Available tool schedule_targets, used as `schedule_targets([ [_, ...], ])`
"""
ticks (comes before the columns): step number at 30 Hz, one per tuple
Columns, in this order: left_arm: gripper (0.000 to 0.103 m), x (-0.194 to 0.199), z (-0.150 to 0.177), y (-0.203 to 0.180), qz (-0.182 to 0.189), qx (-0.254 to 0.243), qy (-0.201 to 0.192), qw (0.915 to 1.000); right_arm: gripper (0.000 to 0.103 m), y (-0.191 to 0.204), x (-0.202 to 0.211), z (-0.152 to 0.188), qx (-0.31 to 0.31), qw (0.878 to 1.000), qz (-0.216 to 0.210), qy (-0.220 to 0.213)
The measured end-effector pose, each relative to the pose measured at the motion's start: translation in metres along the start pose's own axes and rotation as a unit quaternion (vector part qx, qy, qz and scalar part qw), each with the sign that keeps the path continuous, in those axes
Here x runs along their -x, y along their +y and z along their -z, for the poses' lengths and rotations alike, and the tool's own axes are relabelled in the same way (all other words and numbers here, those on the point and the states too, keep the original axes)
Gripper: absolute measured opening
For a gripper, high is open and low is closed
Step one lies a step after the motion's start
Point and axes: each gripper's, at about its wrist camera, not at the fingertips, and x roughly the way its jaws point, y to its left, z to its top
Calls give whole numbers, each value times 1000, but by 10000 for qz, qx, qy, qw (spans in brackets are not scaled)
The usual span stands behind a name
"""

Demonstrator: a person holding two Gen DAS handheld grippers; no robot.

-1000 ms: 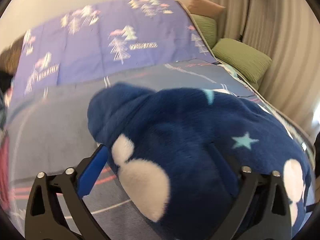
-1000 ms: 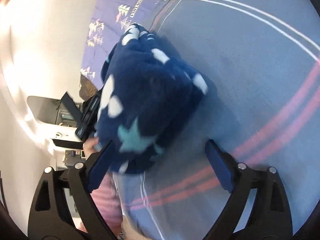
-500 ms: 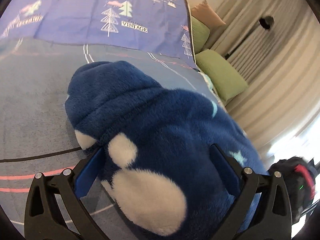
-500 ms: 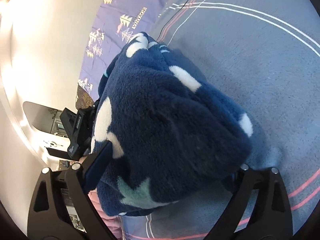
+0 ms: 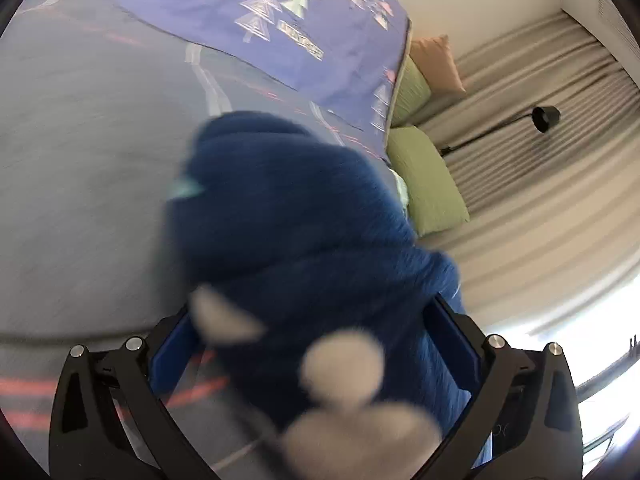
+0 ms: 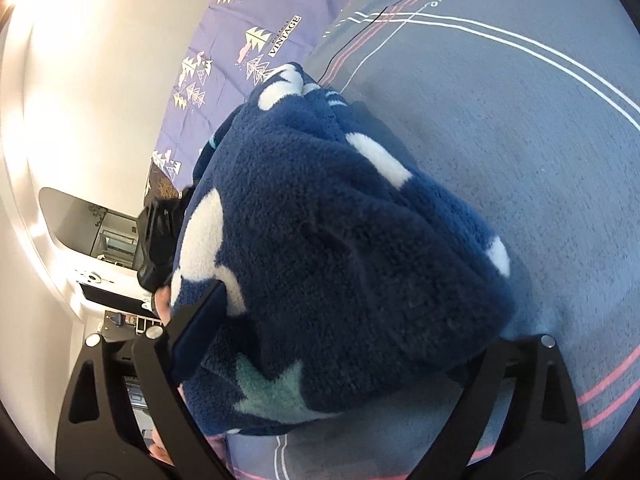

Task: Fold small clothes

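Two handheld grippers clasp a bulky folded blue fleece garment over a grey bedspread.

The left gripper (image 5: 312,356) and right gripper (image 6: 332,344) each have their jaws spread wide around the fleece garment (image 6: 340,248), squeezing opposite ends of the thick bundle, probably so the fold keeps its shape while it is carried. It sits on or just above the grey bedspread (image 6: 520,120); contact cannot be told. Green pillows (image 5: 428,180) lie beyond.
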Motion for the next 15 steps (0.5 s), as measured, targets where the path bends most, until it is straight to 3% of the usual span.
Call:
schedule_targets([
  [2,102,-15,-6,-8,-30,-184,-79,9998,93,1,-2,-4,-20,9999,48,-103],
  [3,93,-23,-8,-15,-104,-293,-172,9994,82,3,-2,-6,26,9998,87,-191],
  [4,75,-25,-9,-19,-102,-347,-188,9992,70,5,-3,-8,132,9995,120,-262],
  [7,56,-9,-13,-37,64,-639,-440,9970,53,21,3,-19,623,9970,304,-336],
  [10,55,15,-25,-59,90,-951,-711,9929,47,68,4,-45,1682,9822,720,-429],
  [15,55,61,-81,-107,-390,-1494,-1386,9782,47,143,-19,-128,2532,9661,257,-429],
])
